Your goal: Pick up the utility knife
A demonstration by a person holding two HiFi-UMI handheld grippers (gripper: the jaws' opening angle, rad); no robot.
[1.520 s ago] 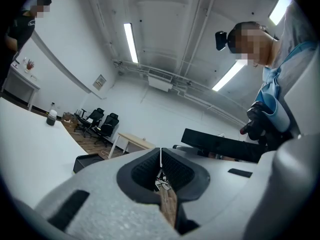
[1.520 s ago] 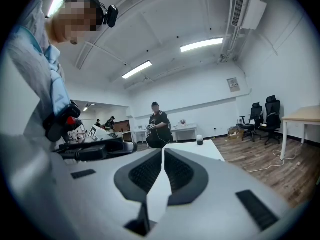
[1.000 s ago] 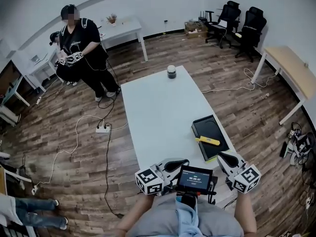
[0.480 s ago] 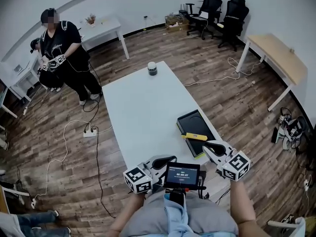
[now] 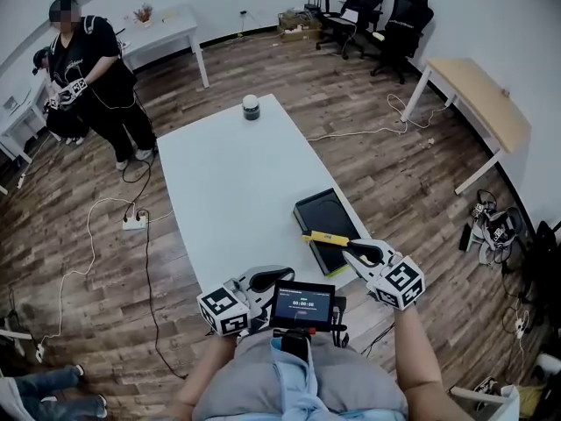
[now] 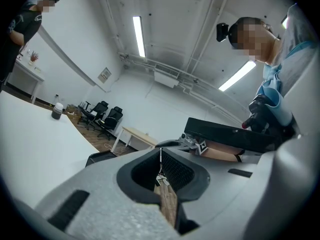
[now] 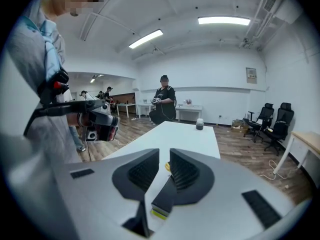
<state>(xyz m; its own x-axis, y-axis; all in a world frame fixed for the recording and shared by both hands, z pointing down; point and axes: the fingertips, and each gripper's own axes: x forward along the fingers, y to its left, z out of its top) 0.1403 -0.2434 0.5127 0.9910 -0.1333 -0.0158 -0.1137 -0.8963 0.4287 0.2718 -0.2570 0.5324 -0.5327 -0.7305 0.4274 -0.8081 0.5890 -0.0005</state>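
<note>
Knife (image 5: 326, 237) not yet picked up: it lies on the tray (image 5: 317, 210) on the table (image 5: 219, 174). Our right tool (image 5: 351, 247) hovers just beside it, jaws a crack apart (just opening) and empty. Our left tool (image 5: 282, 274) is pressed together, idle. We judge 2 steps remain: grasp, lift.

Utility knife (image 5: 326, 238): slim yellow body with a darker left end. It lies flat, crosswise on the near half of the black tray (image 5: 317, 207), at the near right of the white desk (image 5: 223, 174). Long axis runs roughly left-right, left end a touch farther and reaching the tray's left rim. Blade state is too small for me to tell.
</note>
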